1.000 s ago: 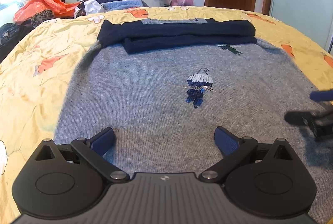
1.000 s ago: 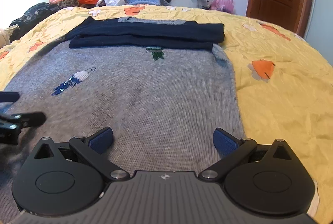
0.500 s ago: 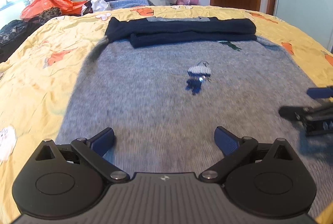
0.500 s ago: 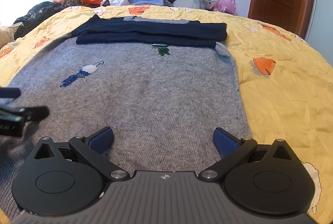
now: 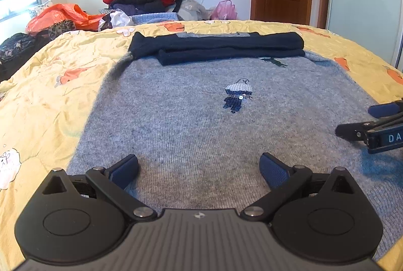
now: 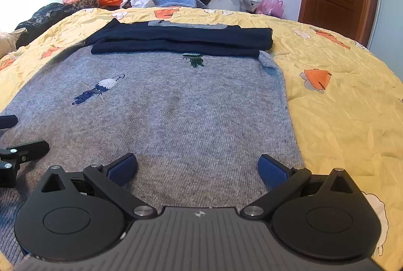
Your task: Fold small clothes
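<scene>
The grey sweater [image 5: 201, 119] lies flat on the bed [image 5: 50, 94], navy sleeves [image 5: 226, 49] folded across beyond the fingers — both grippers, left [image 5: 199, 170] and right [image 6: 197, 169], hover spread wide and empty, probably ready to pinch the hem.

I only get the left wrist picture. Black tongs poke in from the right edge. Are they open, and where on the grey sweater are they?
Observer: They are open. The right tongs have their blue pads spread wide over the grey sweater and hold nothing.
Visitor: Are they close to its edge?
Observer: Yes. The right-hand pad sits just inside the sweater's right side edge, with the yellow bedspread beyond it.
Visitor: Is there anything down there that I can't see?
Observer: There is a white sheep-like print on the bedspread, partly hidden by the tongs' body.
</scene>
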### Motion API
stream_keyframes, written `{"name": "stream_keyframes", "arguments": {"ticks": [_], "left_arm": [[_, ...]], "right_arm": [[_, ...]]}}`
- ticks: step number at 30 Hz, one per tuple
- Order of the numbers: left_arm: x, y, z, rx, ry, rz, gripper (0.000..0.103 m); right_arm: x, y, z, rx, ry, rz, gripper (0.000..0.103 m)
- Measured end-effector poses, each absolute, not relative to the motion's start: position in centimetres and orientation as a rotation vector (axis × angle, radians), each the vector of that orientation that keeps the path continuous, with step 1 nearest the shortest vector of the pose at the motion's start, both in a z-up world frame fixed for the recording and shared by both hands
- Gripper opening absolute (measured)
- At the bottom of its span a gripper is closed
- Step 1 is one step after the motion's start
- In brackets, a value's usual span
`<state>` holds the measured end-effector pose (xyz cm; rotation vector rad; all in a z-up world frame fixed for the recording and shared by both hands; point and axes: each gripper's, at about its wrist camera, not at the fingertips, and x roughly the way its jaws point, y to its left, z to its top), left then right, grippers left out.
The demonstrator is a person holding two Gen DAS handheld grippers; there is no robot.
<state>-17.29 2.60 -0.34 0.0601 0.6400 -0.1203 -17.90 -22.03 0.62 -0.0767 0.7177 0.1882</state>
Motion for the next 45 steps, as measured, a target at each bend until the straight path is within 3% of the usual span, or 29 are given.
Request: {"name": "stream_keyframes", "arguments": {"ticks": [11, 22, 29, 35, 39, 41, 45], "left_arm": [[-17.8, 2.7, -0.2, 0.059, 0.64, -0.104, 0.103], [-25.1, 4.6, 0.8, 0.123, 0.646, -0.15, 0.103], [-25.3, 12.3, 1.2, -0.223, 0.725, -0.133, 0.103], [-24.0, 16.2, 0.4, -0.758, 0.811, -0.405, 0.103], [-23.4, 15.9, -1.6, -0.951, 0.87, -0.526, 0.102], [-23.4, 15.8, -1.9, -0.963, 0.867, -0.526, 0.099], [-22.9, 16.9, -2.1, -0.97, 0.892, -0.479, 0.081]], "right_arm": [[-23.5, -23.0, 0.2, -0.074, 0.671, 0.2, 0.103], [-28.6, -25.6, 2.0, -0.093, 0.71, 0.338, 0.102], [-28.5, -33.4, 2.6, 0.316, 0.798, 0.326, 0.102], [-26.2, -37.6, 0.7, 0.8, 0.9, 0.461, 0.103], [-25.3, -36.5, 0.3, 0.839, 0.96, 0.553, 0.103], [-25.2, -35.8, 0.3, 0.844, 0.981, 0.584, 0.101], [-25.3, -35.6, 0.0, 0.828, 0.995, 0.564, 0.076]]}}
